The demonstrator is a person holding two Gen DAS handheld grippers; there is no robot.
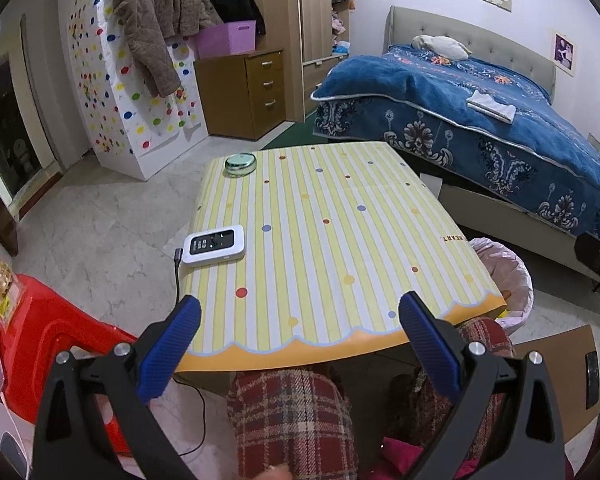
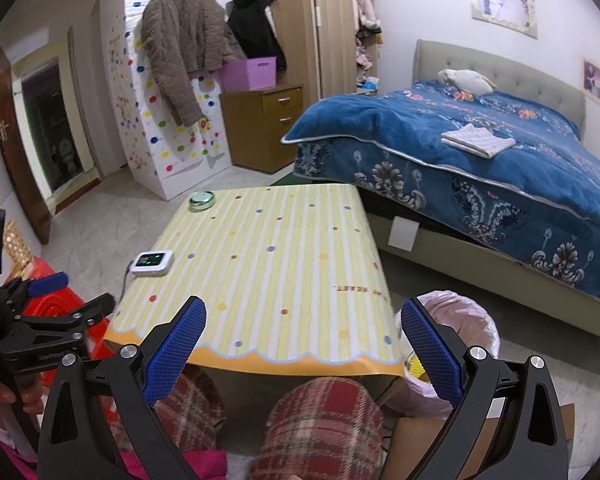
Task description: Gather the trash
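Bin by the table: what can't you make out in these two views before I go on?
- Bin contents: right view, the right gripper finger and table edge cover the opening; only a yellow scrap shows.
- Bin: left view, the table corner hides its near side.
- Floor under the table: both views, tabletop and knees block it.
- Device screen: too small to read.

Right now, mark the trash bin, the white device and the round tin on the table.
trash bin (image 2: 466,320), right wrist view, on its pink liner.
white device (image 1: 214,245), left wrist view, on its dark screen.
round tin (image 1: 240,163), left wrist view, on its lid.
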